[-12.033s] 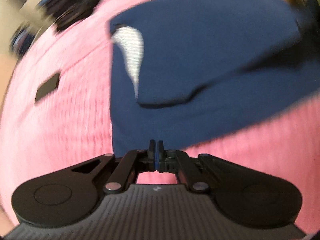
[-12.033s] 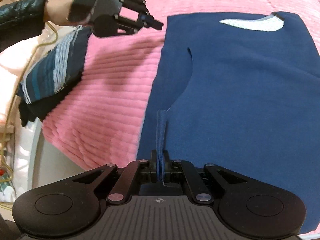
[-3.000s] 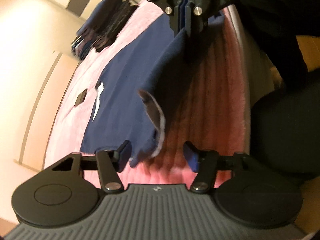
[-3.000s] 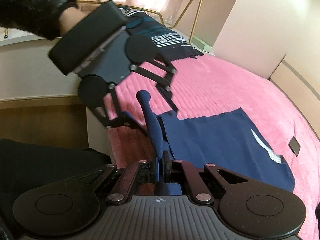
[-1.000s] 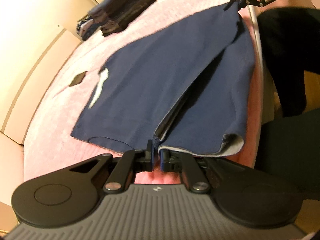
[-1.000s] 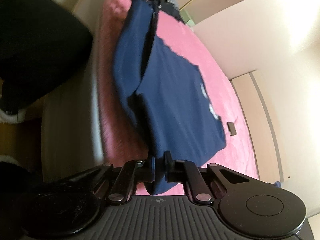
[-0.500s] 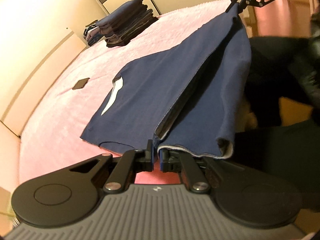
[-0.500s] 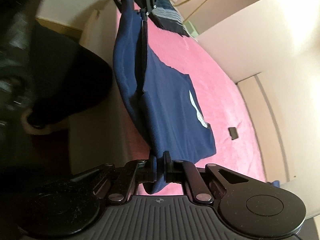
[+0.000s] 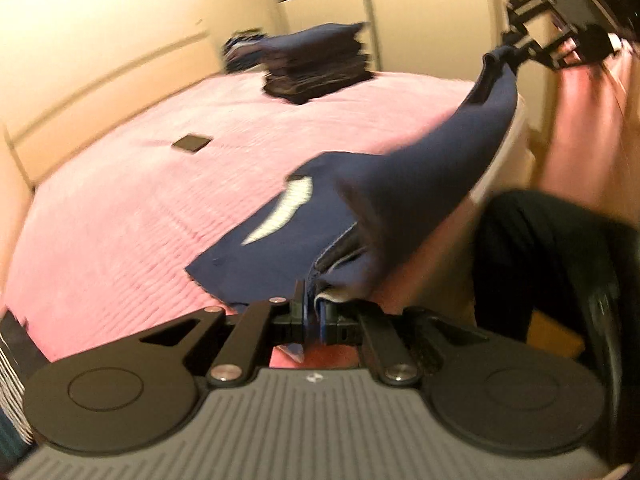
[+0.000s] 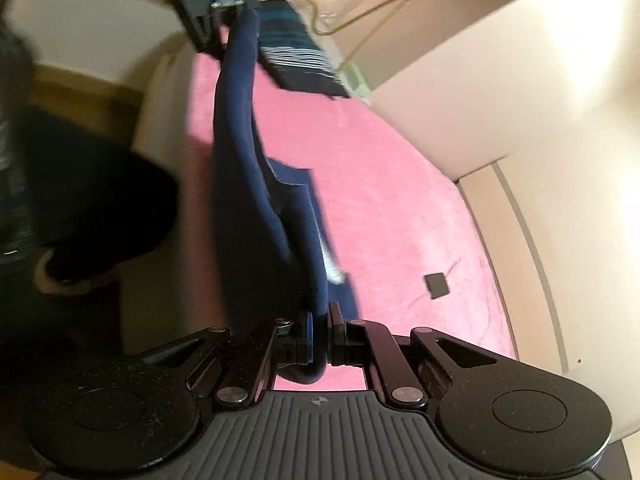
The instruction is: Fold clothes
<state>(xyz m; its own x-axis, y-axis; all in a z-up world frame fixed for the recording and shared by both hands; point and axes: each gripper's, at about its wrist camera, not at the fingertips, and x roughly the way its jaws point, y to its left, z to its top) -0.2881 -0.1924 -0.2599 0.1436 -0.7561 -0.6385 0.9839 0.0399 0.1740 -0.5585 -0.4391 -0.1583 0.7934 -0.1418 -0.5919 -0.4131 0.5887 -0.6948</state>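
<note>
A navy blue shirt (image 9: 404, 196) with a white neck label hangs stretched between both grippers above the pink bed (image 9: 132, 200). My left gripper (image 9: 311, 312) is shut on one corner of its hem, several layers pinched together. My right gripper (image 10: 319, 326) is shut on the other corner. In the left wrist view the right gripper (image 9: 510, 54) shows at the top right with the shirt's edge in it. In the right wrist view the left gripper (image 10: 224, 12) shows at the top, the shirt (image 10: 244, 168) running down from it as a raised fold. The collar end still rests on the bed.
A stack of folded dark clothes (image 9: 316, 68) sits at the bed's far side. A striped folded pile (image 10: 292, 52) lies near the bed's corner. A small dark flat object (image 10: 437, 285) lies on the cover. A person's dark trousers (image 9: 552, 264) stand beside the bed edge.
Both grippers have risen with the shirt's hem, lifting more of the cloth off the bed. The left gripper has rolled, so the bed looks more level in its view.
</note>
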